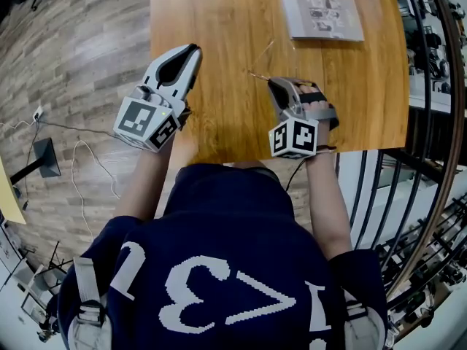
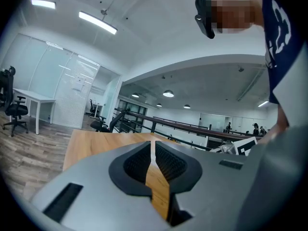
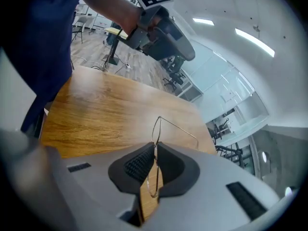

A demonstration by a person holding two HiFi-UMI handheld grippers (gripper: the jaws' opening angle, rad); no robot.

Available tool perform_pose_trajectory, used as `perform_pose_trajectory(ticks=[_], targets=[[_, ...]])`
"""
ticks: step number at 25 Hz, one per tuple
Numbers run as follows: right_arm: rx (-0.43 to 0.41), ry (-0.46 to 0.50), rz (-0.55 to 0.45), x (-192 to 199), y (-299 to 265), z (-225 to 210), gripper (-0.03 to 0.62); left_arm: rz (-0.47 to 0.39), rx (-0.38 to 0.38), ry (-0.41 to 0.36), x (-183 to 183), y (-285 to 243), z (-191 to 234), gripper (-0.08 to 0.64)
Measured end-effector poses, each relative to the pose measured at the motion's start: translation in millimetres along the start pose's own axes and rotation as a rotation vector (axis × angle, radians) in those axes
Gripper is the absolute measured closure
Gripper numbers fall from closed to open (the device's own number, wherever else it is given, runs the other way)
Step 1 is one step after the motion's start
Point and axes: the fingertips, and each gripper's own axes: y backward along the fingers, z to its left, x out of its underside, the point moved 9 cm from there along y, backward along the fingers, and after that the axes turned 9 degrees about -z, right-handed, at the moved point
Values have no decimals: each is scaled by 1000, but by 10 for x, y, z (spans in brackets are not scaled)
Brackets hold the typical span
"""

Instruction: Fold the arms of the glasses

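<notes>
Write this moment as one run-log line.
left tongs: shut, empty | right tongs: shut on wire-frame glasses | one arm: unfolded | leaflet: on wooden table

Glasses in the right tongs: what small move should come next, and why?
Probably bring the left tongs across to the outstretched arm: the right tongs pinch the glasses by the frame, that arm is unfolded, and the left tongs are empty.

Bright, even indoor light is supplied by ceiling strip lights [image 2: 97, 23] and round lamps [image 2: 168, 94]. A pale sheen is laid on the wooden table [image 3: 91, 88]. Straight lines are bowed by fisheye distortion, corners are darkened, and the right gripper [image 3: 155, 146] housing is rendered soft at close range.
</notes>
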Motion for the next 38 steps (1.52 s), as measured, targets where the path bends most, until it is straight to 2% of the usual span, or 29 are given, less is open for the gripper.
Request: perform_pose_trajectory(ticks=[6,7,9,10,12,18,23,27,32,35,38], targets=[[-5,117,-61,-263,291,-92,552,48,124,79,15,-179,-181,532],[-12,134,-65,-286,320,-85,552,61,144,97,32,-214,-214,520],[-27,160,-71,-331,375,-63,552,98,193,133,75,-283,-287,427],[-33,172,-73,-357,400,-50,552,122,218,143,97,-315,-326,403],[-46,195,-81,-417,437,-19,552,166,258,140,134,-365,-391,399],[-75,235,-112,-548,492,111,552,239,300,186,261,-441,-424,402],[-75,243,-124,-598,515,157,552,321,334,188,396,-434,-443,427],[-70,245,-127,-618,541,161,552,328,392,244,423,-430,-514,489],[-66,251,-135,-653,558,154,552,352,471,285,443,-466,-619,494],[-69,268,-143,-678,560,158,552,392,548,343,490,-489,-662,495],[-77,298,-152,-702,570,184,552,428,639,474,564,-499,-677,495]])
